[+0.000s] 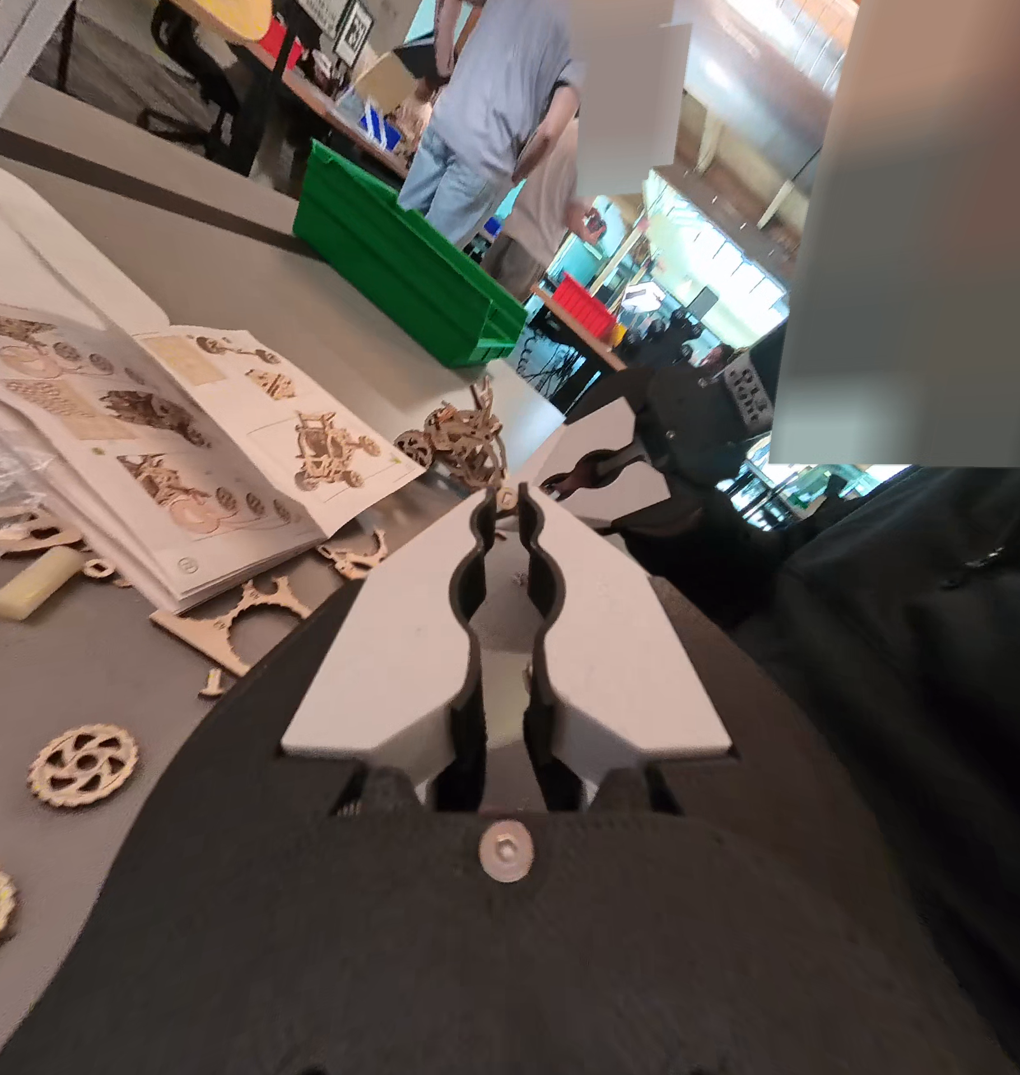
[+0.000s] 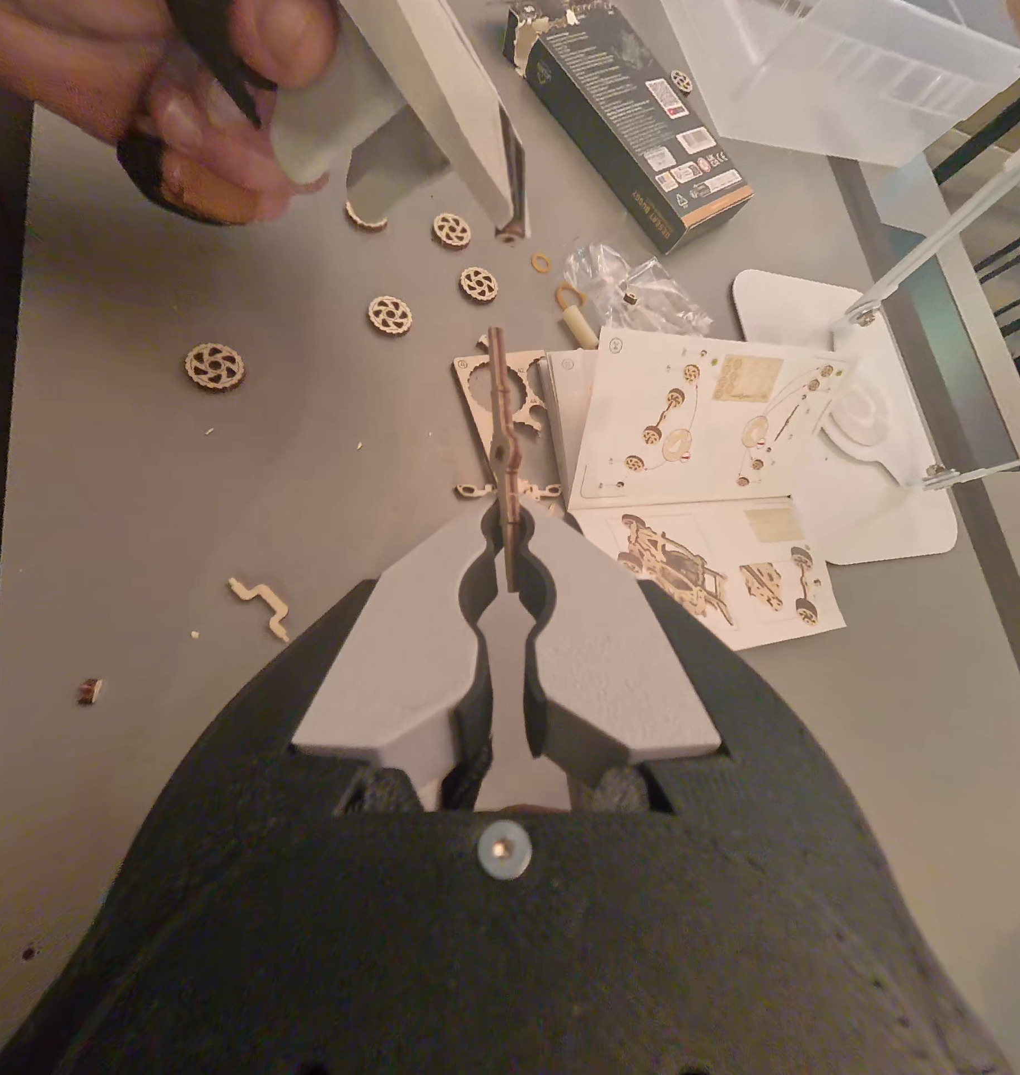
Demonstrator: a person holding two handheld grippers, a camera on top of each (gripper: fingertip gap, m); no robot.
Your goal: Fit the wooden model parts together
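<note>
My right gripper (image 2: 510, 518) is shut on a thin wooden axle rod (image 2: 503, 407) that sticks out forward above the grey table (image 2: 263, 465). My left gripper (image 1: 506, 495) is shut on a small round wooden part (image 1: 506, 498) at its tips. It also shows in the right wrist view (image 2: 510, 228), tips down near the table, with a hand (image 2: 205, 104) holding it. The right gripper shows in the left wrist view (image 1: 554, 481), close to my left tips. A partly built wooden buggy (image 1: 461, 436) stands just beyond them.
Several wooden wheels (image 2: 215, 366) lie loose on the table, with a punched-out wooden sheet (image 2: 478, 401) and a crank piece (image 2: 263, 605). Also here are an open instruction booklet (image 2: 699, 465), a dark box (image 2: 629, 116), a clear tub (image 2: 845, 70), a green bin (image 1: 402, 256) and people standing (image 1: 496, 116). My left tips are about 20 centimeters from the partly built wooden buggy (image 1: 461, 436), my right tips only 15 centimeters.
</note>
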